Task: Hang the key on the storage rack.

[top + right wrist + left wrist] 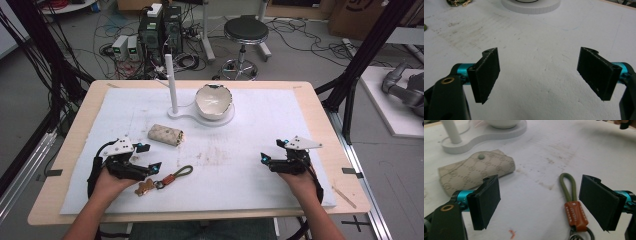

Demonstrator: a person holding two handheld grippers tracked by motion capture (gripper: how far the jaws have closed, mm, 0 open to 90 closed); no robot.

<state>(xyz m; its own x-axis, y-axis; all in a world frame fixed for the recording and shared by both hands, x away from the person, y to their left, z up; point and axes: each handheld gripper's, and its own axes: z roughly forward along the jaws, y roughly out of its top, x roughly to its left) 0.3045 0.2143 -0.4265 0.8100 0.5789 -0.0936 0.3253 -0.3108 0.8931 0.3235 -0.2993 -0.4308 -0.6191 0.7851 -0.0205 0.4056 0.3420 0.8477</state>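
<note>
Light wooden desk (320,107), topped by a white foam mat (260,125) marked with faint brown stains near its middle. Beyond the far edge, a grey floor strewn with cables, a black round stool (245,30), computer boxes (160,27) and black frame posts at both sides.

Nearest the left tongs (150,157): a keychain (170,177) with an olive-green cord loop, an orange-brown leather tab and a metal ring, ending in a small tan bear-shaped charm (145,187). Lying flat on the mat at the near-left, just beside the left hand (107,182). In the left gripper view, green loop and leather tab (575,215) just inside the right jaw, still flat on the mat, not clamped.

Left tongs spread wide, holding nothing. Right tongs (272,155) likewise wide apart and holding nothing, hovering over bare mat at the near-right, well apart from the keychain.

Beyond the left tongs, a beige patterned key pouch (165,135) with a snap button, lying on the mat between the tongs and the stand. Farther back, a white stand (200,117) with an upright white post (171,82) and a round base carrying a white bowl (214,101) with an uneven rim. Nothing between the left tongs and the keychain; pouch off to the jaws' left side, apart from the cord loop.
</note>
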